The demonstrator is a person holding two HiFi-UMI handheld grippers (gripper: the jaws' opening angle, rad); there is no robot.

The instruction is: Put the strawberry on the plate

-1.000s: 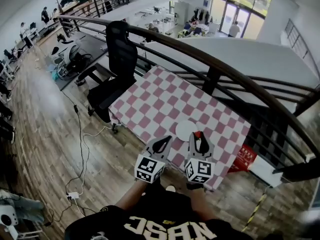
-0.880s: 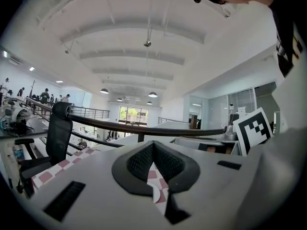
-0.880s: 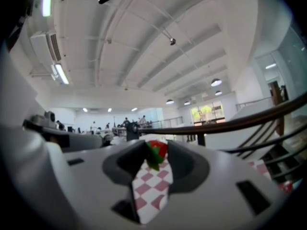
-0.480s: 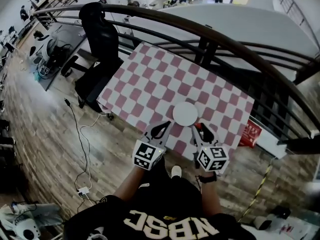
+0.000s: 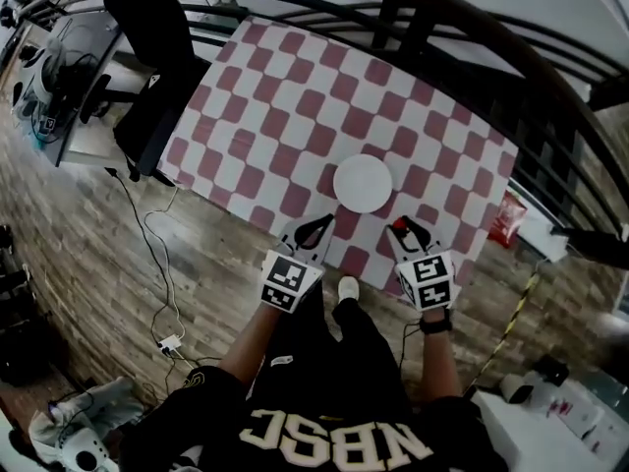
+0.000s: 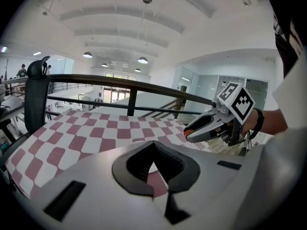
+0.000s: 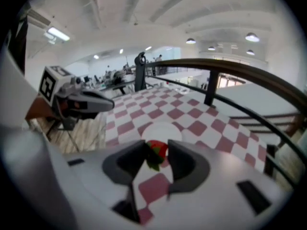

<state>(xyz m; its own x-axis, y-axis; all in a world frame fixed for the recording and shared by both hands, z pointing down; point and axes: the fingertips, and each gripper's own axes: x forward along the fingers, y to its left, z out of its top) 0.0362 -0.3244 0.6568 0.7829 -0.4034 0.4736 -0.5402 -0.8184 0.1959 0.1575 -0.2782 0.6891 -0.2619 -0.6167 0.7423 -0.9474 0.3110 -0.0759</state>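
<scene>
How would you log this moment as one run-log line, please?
right gripper: shut on strawberry | left gripper: shut, empty | plate: bare, ahead of grippers | strawberry not yet placed

A table [image 5: 285, 87] under a pink-and-white checked cloth stands on a wooden plank floor [image 5: 69, 254]. A dark curved railing [image 5: 472, 23] runs along its far side. A black office chair [image 5: 157, 37] sits at its left end. Cables [image 5: 149, 226] trail across the floor to a power strip [image 5: 169, 343] — a red packet [image 5: 506, 216] lies beside the table's right corner.
</scene>
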